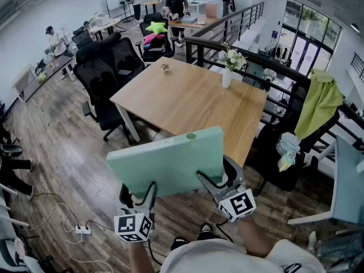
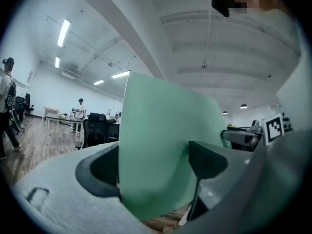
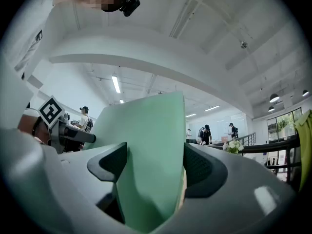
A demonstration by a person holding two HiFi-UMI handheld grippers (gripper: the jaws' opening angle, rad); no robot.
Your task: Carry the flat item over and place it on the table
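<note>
Between both sets of jaws, the green flat board (image 1: 168, 161) is being gripped along its near edge, left gripper (image 1: 138, 193) and right gripper (image 1: 219, 182) both clamped on it; it is being held tilted in the air, wooden worktop (image 1: 193, 101) ahead of the jaws.

Black office chairs (image 1: 98, 75) left; flower vase (image 1: 227, 77); green cloth (image 1: 319, 104) right; power strip (image 1: 83, 230) on floor (image 1: 57, 152).

One green panel (image 1: 170, 161), two grippers (image 1: 138, 194) (image 1: 221, 178), one wooden table (image 1: 193, 101)
</note>
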